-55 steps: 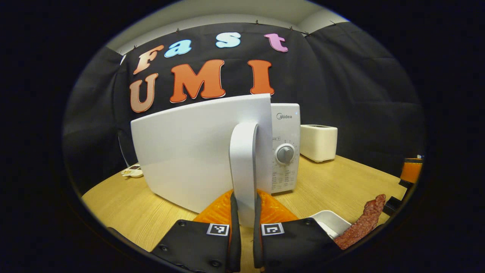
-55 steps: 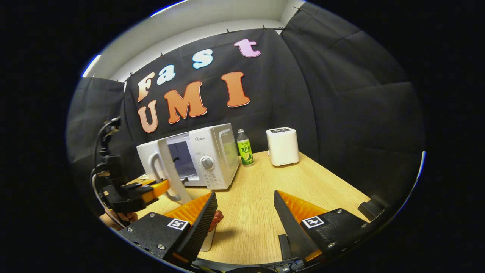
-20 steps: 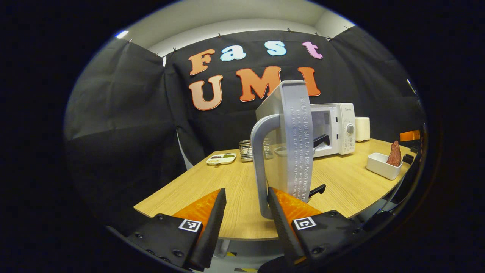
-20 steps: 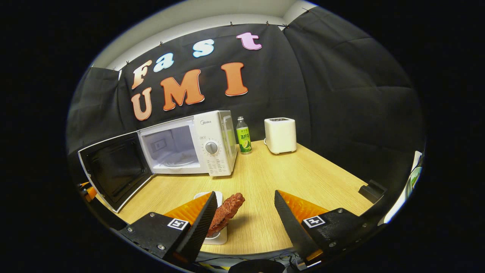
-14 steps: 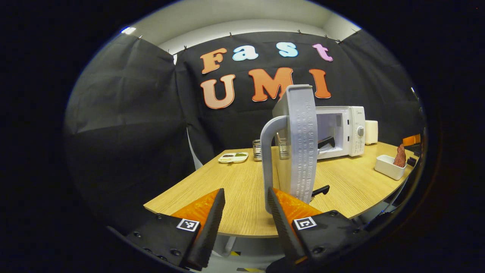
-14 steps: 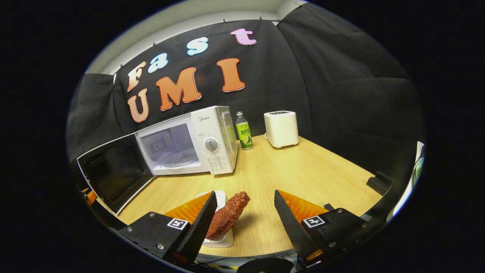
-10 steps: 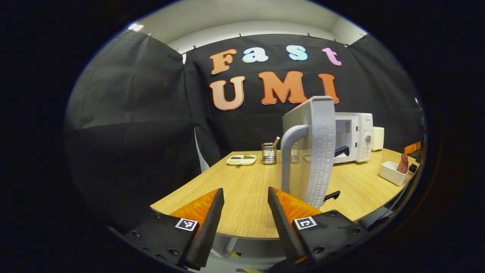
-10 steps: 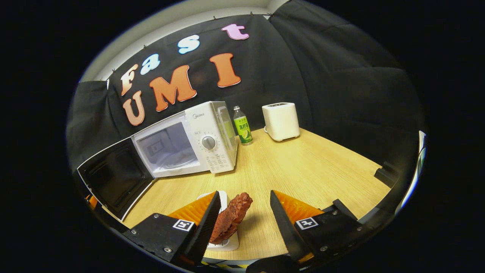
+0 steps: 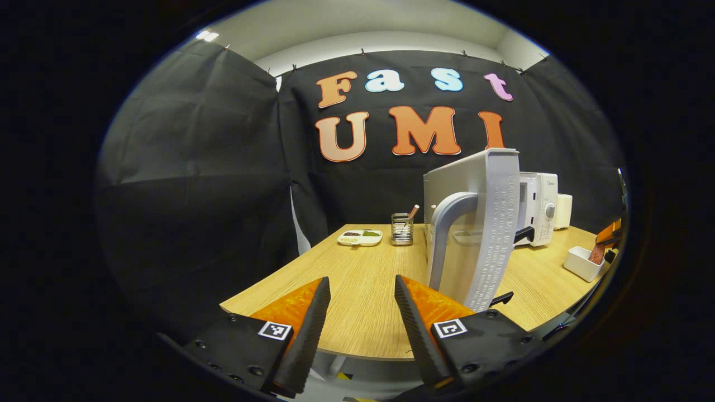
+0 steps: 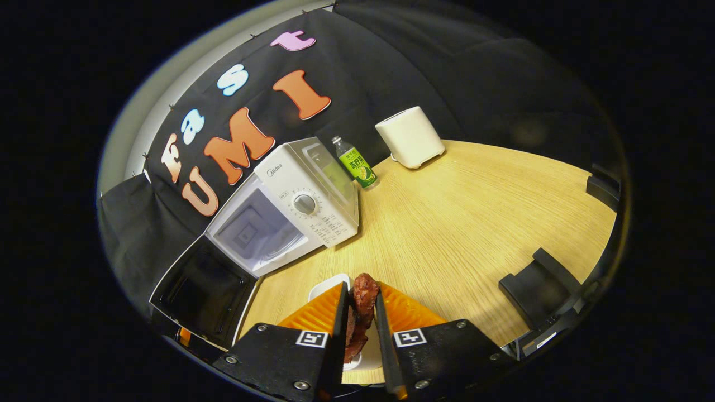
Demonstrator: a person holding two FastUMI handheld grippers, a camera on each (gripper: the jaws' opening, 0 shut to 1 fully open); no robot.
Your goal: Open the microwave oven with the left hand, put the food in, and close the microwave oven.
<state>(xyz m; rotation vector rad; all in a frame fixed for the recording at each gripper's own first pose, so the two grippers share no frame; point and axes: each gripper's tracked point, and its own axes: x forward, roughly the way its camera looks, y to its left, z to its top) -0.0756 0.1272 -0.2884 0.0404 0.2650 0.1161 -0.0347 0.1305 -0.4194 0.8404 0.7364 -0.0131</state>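
1. Both fingers of the right gripper (image 10: 360, 318) are pressed onto the reddish-brown piece of food (image 10: 362, 304), which stands up between them with its top end poking out above the fingertips
2. Below the food, in the right gripper view, sits a small white dish (image 10: 329, 287) on the wooden table (image 10: 475, 206); whether the food's lower end touches the dish cannot be told
3. Jaws of the left gripper (image 9: 360, 312) stand spread with nothing between them, out past the near edge of the table (image 9: 357, 279)
4. Just to the right of the left gripper's fingers is the microwave door (image 9: 475, 223), swung wide open and seen edge-on, its curved handle (image 9: 447, 234) apart from the fingers
5. Seen from the right gripper, the microwave oven (image 10: 304, 195) has its cavity (image 10: 257, 231) exposed, and the dark inner face of the door (image 10: 204, 293) lies to the lower left of it
6. Behind the microwave stand a green-labelled bottle (image 10: 353, 162) and a white toaster (image 10: 409, 137)
7. At the far side of the table in the left gripper view are a divided plate (image 9: 360, 237) and a wire holder (image 9: 401, 229), close beside each other
8. A dark bracket (image 10: 533, 285) sits at the table's right edge
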